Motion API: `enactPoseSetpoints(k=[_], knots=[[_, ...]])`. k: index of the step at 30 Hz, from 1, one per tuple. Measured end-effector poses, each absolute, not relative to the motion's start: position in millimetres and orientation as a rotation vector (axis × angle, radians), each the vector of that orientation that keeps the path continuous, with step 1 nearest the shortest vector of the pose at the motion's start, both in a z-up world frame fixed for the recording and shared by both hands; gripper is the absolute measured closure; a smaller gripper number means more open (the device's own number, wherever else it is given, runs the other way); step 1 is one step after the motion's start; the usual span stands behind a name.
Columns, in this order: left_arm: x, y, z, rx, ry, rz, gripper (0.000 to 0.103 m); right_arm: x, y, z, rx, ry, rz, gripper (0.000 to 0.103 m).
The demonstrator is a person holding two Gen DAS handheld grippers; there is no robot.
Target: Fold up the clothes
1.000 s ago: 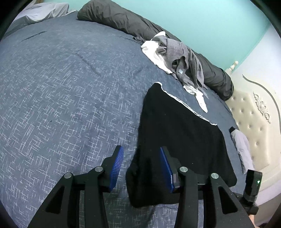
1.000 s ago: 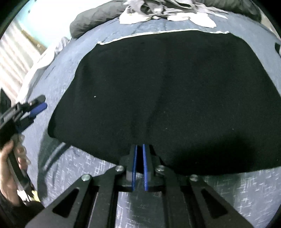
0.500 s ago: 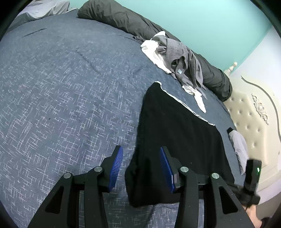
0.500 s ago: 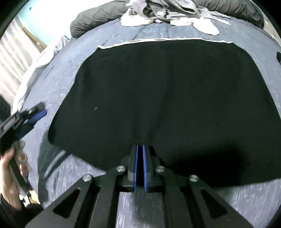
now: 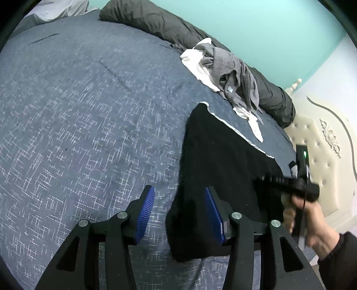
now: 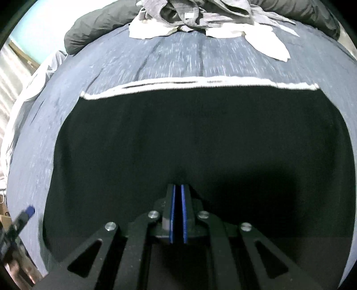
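The right gripper [image 6: 177, 189], jaws closed with nothing visibly pinched, has swept forward over the black garment [image 6: 200, 142] lying flat on the bed [image 5: 89, 111]. The left gripper [image 5: 179, 209] hovers at the garment's near corner, jaws having just widened, empty.

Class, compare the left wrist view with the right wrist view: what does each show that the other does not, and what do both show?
Only the left wrist view shows the cream tufted headboard and the hand gripping the right tool. Only the right wrist view shows the right gripper with its pads shut together over the black garment. Both show that garment spread on the blue bedspread, the grey and white clothes pile, and the open left gripper.
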State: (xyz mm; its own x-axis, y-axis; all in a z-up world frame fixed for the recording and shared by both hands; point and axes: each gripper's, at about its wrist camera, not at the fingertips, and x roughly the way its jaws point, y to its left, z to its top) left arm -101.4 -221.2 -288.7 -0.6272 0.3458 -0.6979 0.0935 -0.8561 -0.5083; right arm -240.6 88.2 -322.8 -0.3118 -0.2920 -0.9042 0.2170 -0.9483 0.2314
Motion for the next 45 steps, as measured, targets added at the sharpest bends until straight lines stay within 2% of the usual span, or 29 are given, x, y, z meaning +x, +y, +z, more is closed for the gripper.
enactPoseSetpoints(k=[13,24,29,34,42,45], knots=[[-100.4,-227.4,-296.1,-1.307,-0.772,2.596,0.051,-311.8,86.2,-319.4,1.556,-0.173,-2.363,0.1],[-98.6,-222.3,-289.5,-1.302,-0.752,2.606,0.051,-299.2,107.8,-297.6,1.445,-0.245,-2.396,0.1],[-93.4,-219.6,-285.4,-1.291,-0.755,2.608,0.051,-278.3,135.3,-286.9,1.405,-0.344,-2.407,0.1],[-89.1,-217.2,-289.7,-1.311,-0.753,2.599,0.047,-278.0,129.3,-288.2,1.405,-0.326,-2.384,0.1],[-91.9,-218.7,-292.5,-1.326,-0.761,2.579,0.046,-304.5,100.0,-323.0,1.532,-0.234,-2.357,0.1],[-93.0,-217.4,-293.1,-1.344,-0.749,2.567,0.046,-300.5,104.0,-315.7,1.493,-0.258,-2.366,0.1]])
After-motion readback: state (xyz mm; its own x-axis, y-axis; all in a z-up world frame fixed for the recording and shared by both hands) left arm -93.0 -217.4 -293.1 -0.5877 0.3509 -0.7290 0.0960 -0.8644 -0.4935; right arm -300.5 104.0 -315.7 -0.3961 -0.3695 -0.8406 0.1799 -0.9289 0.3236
